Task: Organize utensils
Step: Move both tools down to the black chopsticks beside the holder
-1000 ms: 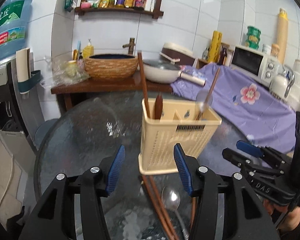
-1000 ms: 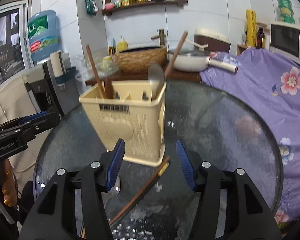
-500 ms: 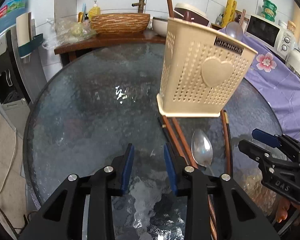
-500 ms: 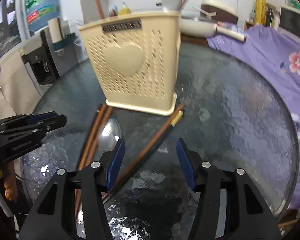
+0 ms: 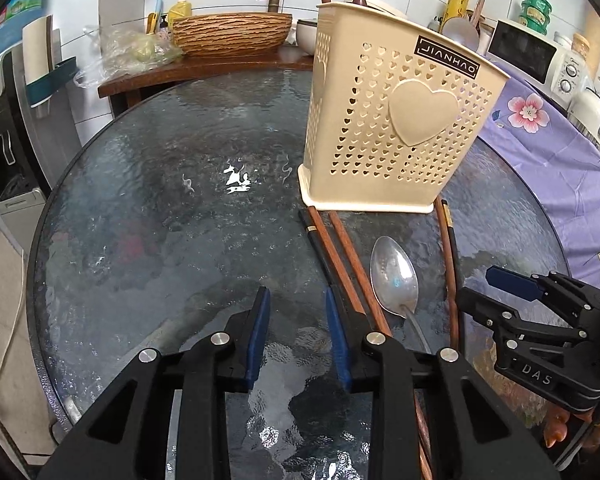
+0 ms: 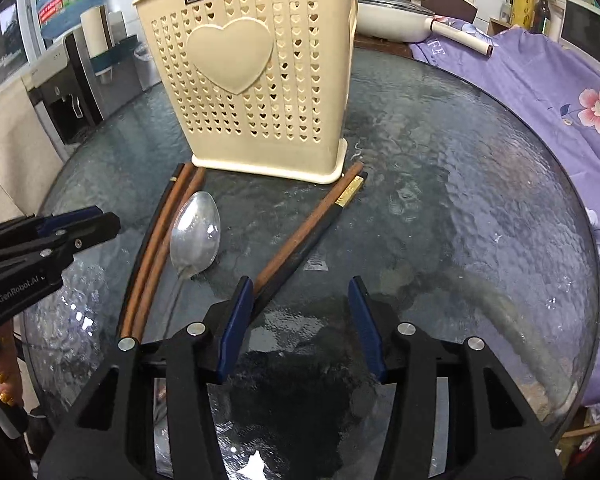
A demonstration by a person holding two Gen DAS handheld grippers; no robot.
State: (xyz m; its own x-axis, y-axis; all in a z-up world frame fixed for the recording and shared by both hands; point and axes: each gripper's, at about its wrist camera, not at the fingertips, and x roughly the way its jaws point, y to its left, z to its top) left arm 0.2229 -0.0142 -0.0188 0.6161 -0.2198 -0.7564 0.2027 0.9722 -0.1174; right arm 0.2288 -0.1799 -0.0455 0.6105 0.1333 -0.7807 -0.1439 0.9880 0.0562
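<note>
- Left gripper [image 5: 294, 308]: my jaws stand narrow, with only bare glass between the blue pads; the dark chopstick runs just outside my right-hand finger [image 5: 337, 336].
- Right gripper [image 6: 300, 300]: jaws are closing from a middling gap, nothing between them yet; the near ends of the angled chopstick pair [image 6: 300, 236] pass beside my left-hand finger [image 6: 236, 316].
- Only my left view shows spoon and chopstick tops sticking out above the utensil basket [image 5: 392, 120]; the right view cuts the basket's rim off but shows the gold band on the angled pair.
- Each view catches the other gripper at its edge, with a bit of the person's hand [image 6: 2, 376] below it.
- Loose utensils all lie on the bench [image 5: 160, 220] in front of the basket, long axes running from its base toward me.
- Metal spoon [image 6: 196, 232]: bowl toward the basket, handle toward me, lying between the two chopstick groups.
- Brown chopsticks [image 6: 152, 256] with one dark one lie side by side left of the spoon in the right view.
- Basket: cream plastic, pierced with small hearts, one large raised heart on its face, upright.
- Bench top: round, dark, rippled glass.
</note>
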